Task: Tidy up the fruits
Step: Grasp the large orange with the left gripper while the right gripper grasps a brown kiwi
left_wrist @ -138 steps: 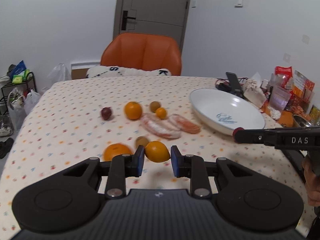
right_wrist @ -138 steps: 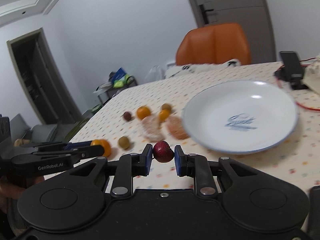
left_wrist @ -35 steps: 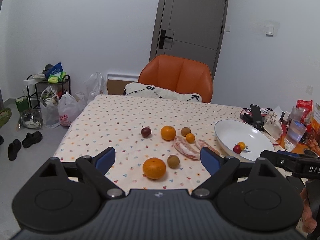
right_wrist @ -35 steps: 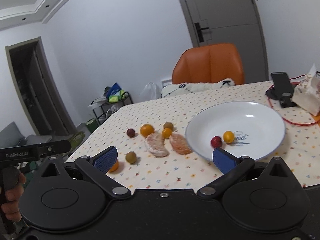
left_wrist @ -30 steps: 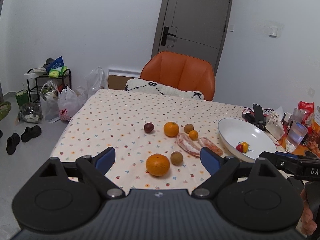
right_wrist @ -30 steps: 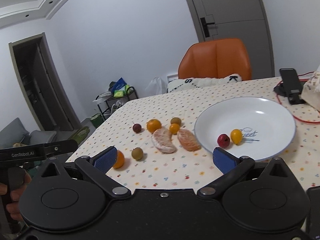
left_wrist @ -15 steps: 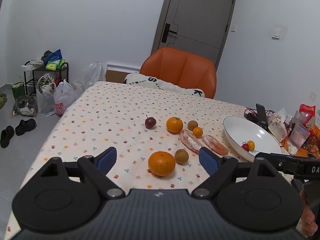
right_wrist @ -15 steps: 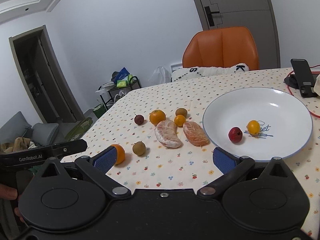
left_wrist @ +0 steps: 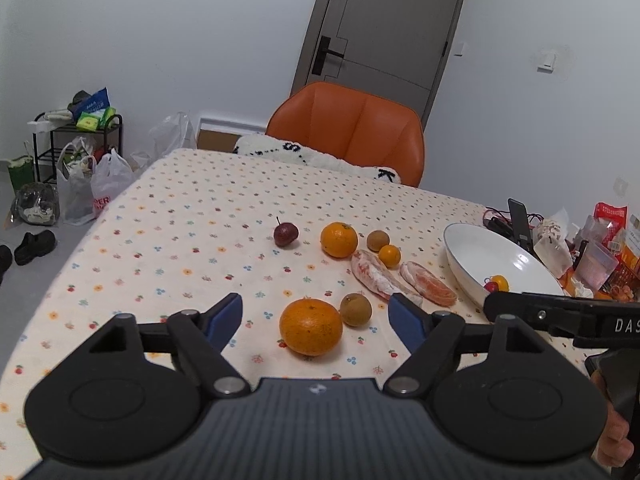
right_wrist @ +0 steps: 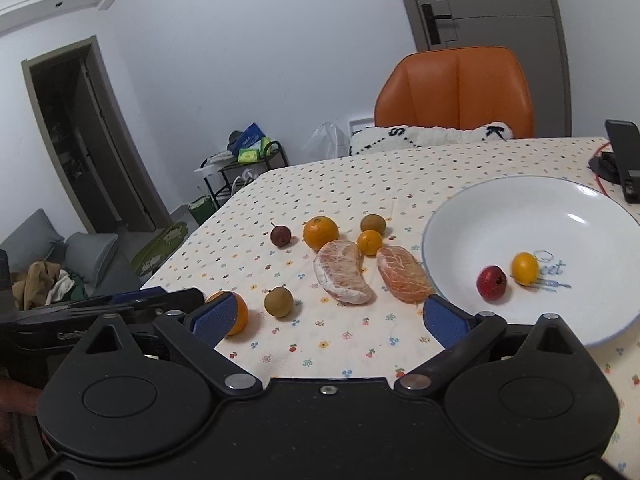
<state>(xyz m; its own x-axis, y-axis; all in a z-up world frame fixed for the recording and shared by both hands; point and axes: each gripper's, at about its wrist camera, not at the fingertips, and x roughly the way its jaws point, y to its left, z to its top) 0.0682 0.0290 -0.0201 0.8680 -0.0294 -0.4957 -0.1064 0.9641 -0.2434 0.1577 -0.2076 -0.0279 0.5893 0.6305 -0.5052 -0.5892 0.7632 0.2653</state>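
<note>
— My left tongs [left_wrist: 316, 316] are spread wide, nothing between the blue pads [left_wrist: 224, 316]. The right tongs [right_wrist: 326, 318] are just as wide apart and empty too.

— Where is the fruit?

— From the left camera, a big orange [left_wrist: 311, 327] lies on the cloth [left_wrist: 180, 216] right between my left pads, with a brown fruit [left_wrist: 355, 309] just beside it at 2 o'clock. Farther at 12 o'clock sits a second orange [left_wrist: 339, 239]; a dark red fruit with a stem [left_wrist: 285, 234] is at its 9 o'clock, another brown fruit [left_wrist: 377, 240] and a tiny orange one [left_wrist: 389, 255] at its 3 o'clock, those two touching.

— And the peeled pieces?

— Two peeled segments [right_wrist: 342, 272] [right_wrist: 404, 274] lie side by side, near the plate's [right_wrist: 532, 200] edge at its 9 o'clock.

— Anything in the plate?

— A red fruit [right_wrist: 491, 283] and a small yellow one [right_wrist: 524, 267], close together, near its printed mark.

— Do the tongs see each other?

— My right tool's bar shows at 3 o'clock in the left view, with my hand [left_wrist: 616, 446] below it. The left tool shows at 9 o'clock in the right view. An orange chair [left_wrist: 348, 132] stands at the far side.
</note>
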